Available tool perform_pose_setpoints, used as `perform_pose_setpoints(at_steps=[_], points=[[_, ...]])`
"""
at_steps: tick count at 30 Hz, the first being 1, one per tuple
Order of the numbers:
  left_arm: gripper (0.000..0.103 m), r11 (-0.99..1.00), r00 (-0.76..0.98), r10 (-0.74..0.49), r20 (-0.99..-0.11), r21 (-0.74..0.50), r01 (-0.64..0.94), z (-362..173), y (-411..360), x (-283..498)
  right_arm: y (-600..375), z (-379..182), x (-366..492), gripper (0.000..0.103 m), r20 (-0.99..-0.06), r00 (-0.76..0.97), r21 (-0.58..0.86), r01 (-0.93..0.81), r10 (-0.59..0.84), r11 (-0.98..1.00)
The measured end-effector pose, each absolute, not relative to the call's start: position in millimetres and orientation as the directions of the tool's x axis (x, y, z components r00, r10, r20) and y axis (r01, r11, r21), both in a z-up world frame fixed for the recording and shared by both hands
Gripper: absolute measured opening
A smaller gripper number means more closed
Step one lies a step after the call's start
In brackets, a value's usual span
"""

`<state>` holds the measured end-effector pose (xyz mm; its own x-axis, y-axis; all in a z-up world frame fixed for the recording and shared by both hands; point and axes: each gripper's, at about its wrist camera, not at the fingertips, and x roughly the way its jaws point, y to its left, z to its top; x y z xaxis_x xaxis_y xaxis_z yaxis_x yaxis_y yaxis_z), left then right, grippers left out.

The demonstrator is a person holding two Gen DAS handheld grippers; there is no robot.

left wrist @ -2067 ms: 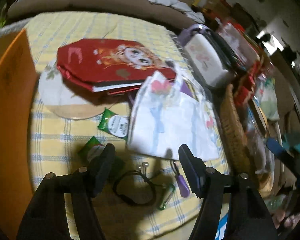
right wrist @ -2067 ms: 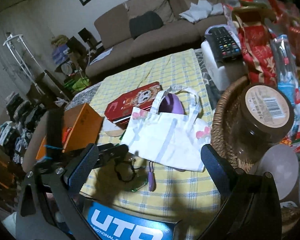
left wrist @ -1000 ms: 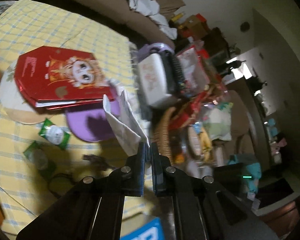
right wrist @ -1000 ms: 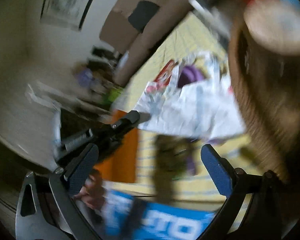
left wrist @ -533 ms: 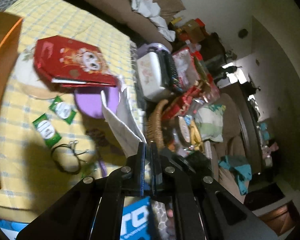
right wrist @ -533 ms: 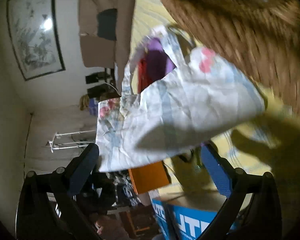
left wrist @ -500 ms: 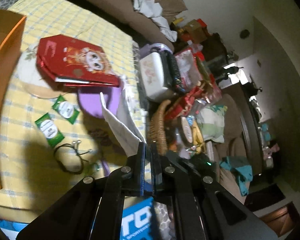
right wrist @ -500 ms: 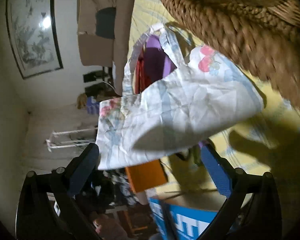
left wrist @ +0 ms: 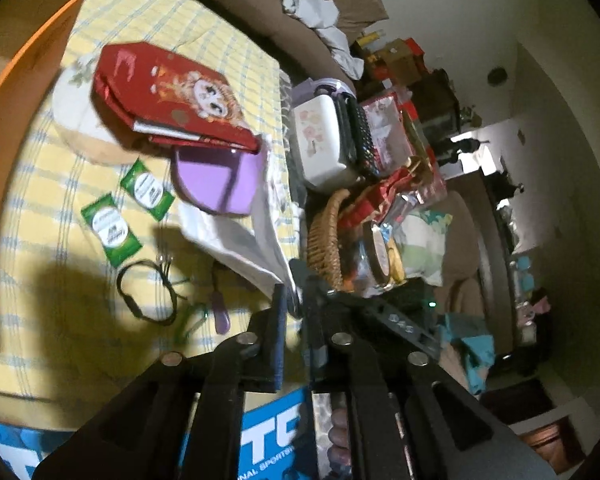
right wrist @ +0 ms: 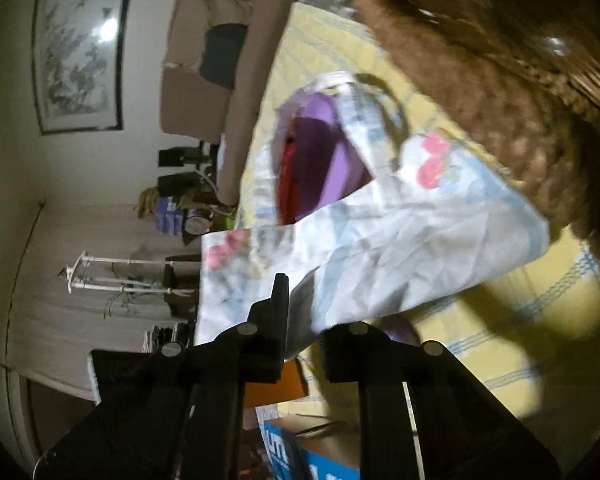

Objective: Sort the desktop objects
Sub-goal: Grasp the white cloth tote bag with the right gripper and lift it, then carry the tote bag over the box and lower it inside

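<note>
Your left gripper (left wrist: 296, 300) has its jaws opening, a narrow gap between them, with the lower corner of the one white printed bag (left wrist: 256, 248) between the fingertips; whether the pads press the fabric cannot be told. Your right gripper (right wrist: 300, 304) has its jaws closing around the bag's bottom edge (right wrist: 379, 248); the cloth runs between the fingers, but contact on both sides is not clear. The bag hangs lifted over the yellow checked tablecloth (left wrist: 60, 320), its mouth turned away from you.

Counted items on the cloth:
- one red picture book (left wrist: 168, 100), resting partly on one round pale mat (left wrist: 76, 120);
- one purple disc (left wrist: 216, 180) at the bag's mouth, its top edge under the book;
- two green sachets (left wrist: 112, 228), side by side and just apart;
- one black cord loop (left wrist: 144, 296), near the sachets;
- one small purple tag (left wrist: 222, 316) and one green clip (left wrist: 192, 320), just beside the loop.

Surroundings: one wicker basket (left wrist: 323, 236) stands just beside the bag on its right and crowds that side, holding a jar and packets. Behind it sits one white box (left wrist: 319, 140) with a black remote against it. One orange box (left wrist: 24, 52) borders the cloth at the left. A sofa lies beyond the table.
</note>
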<state>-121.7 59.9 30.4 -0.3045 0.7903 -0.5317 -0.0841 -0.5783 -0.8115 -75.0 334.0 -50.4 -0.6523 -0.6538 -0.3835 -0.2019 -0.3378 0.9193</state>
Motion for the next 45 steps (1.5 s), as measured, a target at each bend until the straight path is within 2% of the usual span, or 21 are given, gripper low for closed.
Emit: perform_pose_setpoints(at_steps=[1, 2, 3, 7, 10, 14, 18, 22, 28, 33, 38, 44, 45], points=[[0.041, -0.571, -0.31, 0.79, -0.529, -0.818, -0.062, 27.1, 56.4, -119.7, 332.7, -40.0, -74.2, 0.014, -0.391, -0.66, 0.911, -0.181, -0.642, -0.37], [0.047, -0.556, -0.312, 0.797, -0.517, -0.83, -0.046, 24.4, 53.8, -117.3, 332.6, -31.5, -73.3, 0.014, -0.394, -0.667, 0.905, -0.164, -0.632, -0.391], [0.049, -0.526, -0.311, 0.813, -0.491, -0.85, -0.032, 22.4, 51.3, -114.5, 333.5, -22.6, -72.2, 0.014, -0.399, -0.675, 0.897, -0.147, -0.621, -0.417], [0.052, -0.5, -0.309, 0.828, -0.468, -0.865, -0.03, 24.7, 55.5, -112.1, 328.9, 16.2, -70.7, 0.014, -0.433, -0.687, 0.841, -0.075, -0.583, -0.535], [0.052, -0.498, -0.303, 0.829, -0.47, -0.867, -0.019, 29.0, 56.2, -110.4, 325.5, 37.9, -65.1, 0.014, -0.393, -0.685, 0.852, -0.021, -0.614, -0.522], [0.052, -0.534, -0.311, 0.816, -0.486, -0.841, -0.086, 65.2, 38.5, -94.1, 321.9, 86.2, -49.0, 0.014, -0.373, -0.702, 0.813, 0.067, -0.606, -0.578], [0.053, -0.575, -0.377, 0.785, -0.492, -0.805, -0.144, 115.7, -10.5, -78.6, 294.5, 146.3, -43.0, 0.014, -0.418, -0.659, 0.736, 0.159, -0.626, -0.659], [0.062, -0.643, -0.463, 0.722, -0.514, -0.745, -0.176, 162.9, -75.1, -66.7, 248.4, 197.3, -46.5, 0.014, -0.461, -0.581, 0.674, 0.262, -0.671, -0.69], [0.062, -0.694, -0.544, 0.646, -0.536, -0.709, -0.126, 185.9, -160.2, -63.9, 132.6, 251.5, -84.4, 0.014, -0.536, -0.429, 0.594, 0.421, -0.728, -0.685], [0.062, -0.734, -0.613, 0.572, -0.545, -0.674, -0.085, 195.2, -224.6, -73.0, 33.7, 256.7, -125.6, 0.014, -0.603, -0.324, 0.518, 0.536, -0.729, -0.667], [0.062, -0.756, -0.638, 0.515, -0.573, -0.655, -0.022, 182.1, -270.3, -89.9, -44.9, 228.9, -170.2, 0.014, -0.675, -0.229, 0.459, 0.615, -0.702, -0.642], [0.062, -0.753, -0.65, 0.489, -0.581, -0.658, 0.022, 150.7, -307.0, -95.3, -87.5, 200.9, -188.9, 0.014, -0.684, -0.145, 0.404, 0.741, -0.715, -0.537], [0.062, -0.757, -0.643, 0.486, -0.592, -0.653, 0.03, 142.5, -308.2, -96.0, -86.5, 184.3, -190.0, 0.014, -0.727, -0.143, 0.378, 0.734, -0.672, -0.565]])
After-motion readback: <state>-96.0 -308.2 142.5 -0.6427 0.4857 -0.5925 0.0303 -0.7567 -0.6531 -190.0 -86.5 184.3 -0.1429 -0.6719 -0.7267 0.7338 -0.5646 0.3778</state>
